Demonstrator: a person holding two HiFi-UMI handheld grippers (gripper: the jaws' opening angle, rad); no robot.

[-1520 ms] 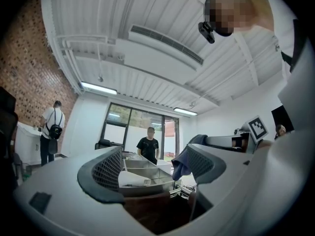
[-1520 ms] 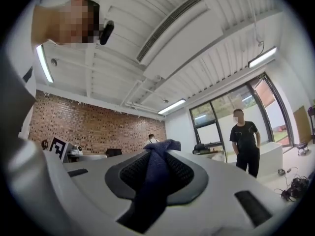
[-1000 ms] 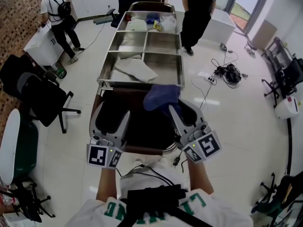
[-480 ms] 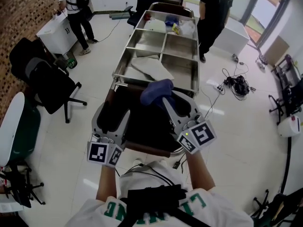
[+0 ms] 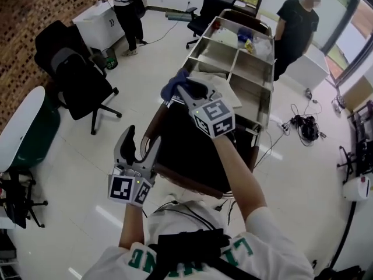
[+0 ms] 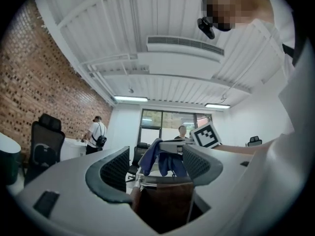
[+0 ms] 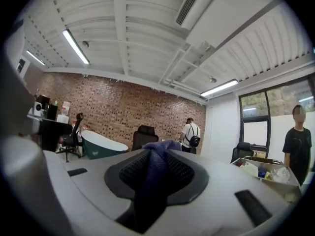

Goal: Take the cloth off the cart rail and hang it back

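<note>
The blue cloth [image 5: 172, 86] is bunched and hangs from my right gripper [image 5: 185, 91], which is raised above the near left corner of the steel cart [image 5: 260, 102]. In the right gripper view the jaws are shut on the blue cloth [image 7: 153, 176], which fills the gap between the pads. My left gripper [image 5: 137, 149] is lower and nearer to me, left of the cart's dark end bag [image 5: 189, 150], open with nothing in it. Through its jaws the left gripper view shows the cloth [image 6: 166, 162] dangling from the right gripper [image 6: 173, 145].
Black office chairs [image 5: 78, 77] stand to the left. A person [image 5: 294, 25] stands by the cart's far right side, another [image 5: 127, 2] at a white table at the back. Cables [image 5: 304, 127] lie on the floor at right. A green tub [image 5: 26, 136] sits at far left.
My right gripper has risen and moved left and away from me with the blue cloth in it. The left gripper has kept its place. The head view has swung to the left.
</note>
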